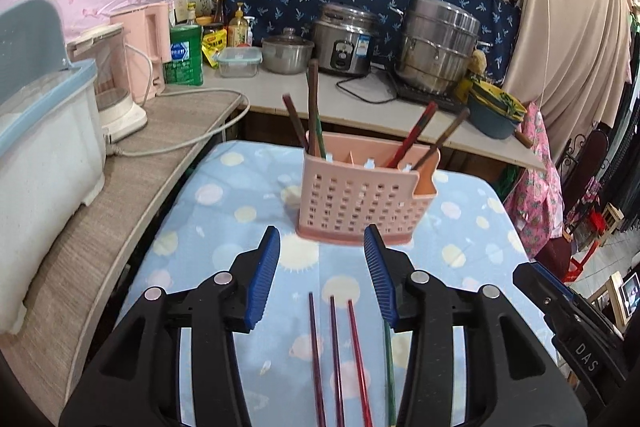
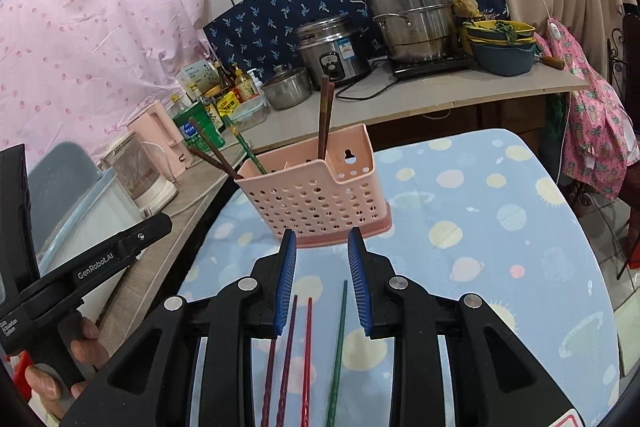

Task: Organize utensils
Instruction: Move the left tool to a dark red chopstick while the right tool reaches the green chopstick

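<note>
Left gripper [image 1: 322, 275]: fingers spread, nothing between the pads.
Right gripper [image 2: 322, 279]: fingers apart, narrower gap, nothing pinched.
Loose chopsticks [image 2: 308, 351]: four lying side by side on the tablecloth [image 2: 500, 227], below both grippers.
Pink basket [image 1: 356, 203]: just beyond the fingertips, several chopsticks standing inside.
</note>
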`<state>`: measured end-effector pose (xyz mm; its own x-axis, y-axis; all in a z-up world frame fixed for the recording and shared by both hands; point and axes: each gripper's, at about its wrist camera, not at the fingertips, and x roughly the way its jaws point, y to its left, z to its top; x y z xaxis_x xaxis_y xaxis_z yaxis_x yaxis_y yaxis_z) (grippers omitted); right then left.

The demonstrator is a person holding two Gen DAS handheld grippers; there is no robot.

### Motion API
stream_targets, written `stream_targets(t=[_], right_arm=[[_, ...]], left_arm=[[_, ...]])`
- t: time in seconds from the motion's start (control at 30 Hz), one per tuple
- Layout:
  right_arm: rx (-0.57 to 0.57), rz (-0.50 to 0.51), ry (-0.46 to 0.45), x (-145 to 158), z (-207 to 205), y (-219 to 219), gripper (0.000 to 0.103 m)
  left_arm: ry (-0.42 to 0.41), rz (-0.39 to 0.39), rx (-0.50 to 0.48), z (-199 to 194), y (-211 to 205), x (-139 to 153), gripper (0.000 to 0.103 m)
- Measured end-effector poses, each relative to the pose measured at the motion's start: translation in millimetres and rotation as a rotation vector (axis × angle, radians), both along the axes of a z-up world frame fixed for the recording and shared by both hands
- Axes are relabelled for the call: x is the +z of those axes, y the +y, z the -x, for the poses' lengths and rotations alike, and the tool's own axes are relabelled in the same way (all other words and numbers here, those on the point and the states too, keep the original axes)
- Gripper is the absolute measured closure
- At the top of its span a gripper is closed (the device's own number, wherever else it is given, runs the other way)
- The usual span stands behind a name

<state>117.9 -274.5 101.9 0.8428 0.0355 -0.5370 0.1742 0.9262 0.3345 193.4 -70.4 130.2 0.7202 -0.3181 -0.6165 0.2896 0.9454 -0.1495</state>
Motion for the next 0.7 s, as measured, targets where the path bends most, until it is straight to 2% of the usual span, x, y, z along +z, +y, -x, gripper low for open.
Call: stream_targets(t=[0.27, 0.7], right_arm=[[0.03, 0.032, 0.083, -37.5, 30.6, 13.9, 0.077], [0.113, 0.064, 0.23, -107.9, 61.9, 54.6, 0.077]], left_arm=[[0.067, -0.034, 0.003, 23.5, 10.4, -32.4, 0.061], [0.207, -0.106, 0.007, 59.8, 28.7, -103.4, 0.061]])
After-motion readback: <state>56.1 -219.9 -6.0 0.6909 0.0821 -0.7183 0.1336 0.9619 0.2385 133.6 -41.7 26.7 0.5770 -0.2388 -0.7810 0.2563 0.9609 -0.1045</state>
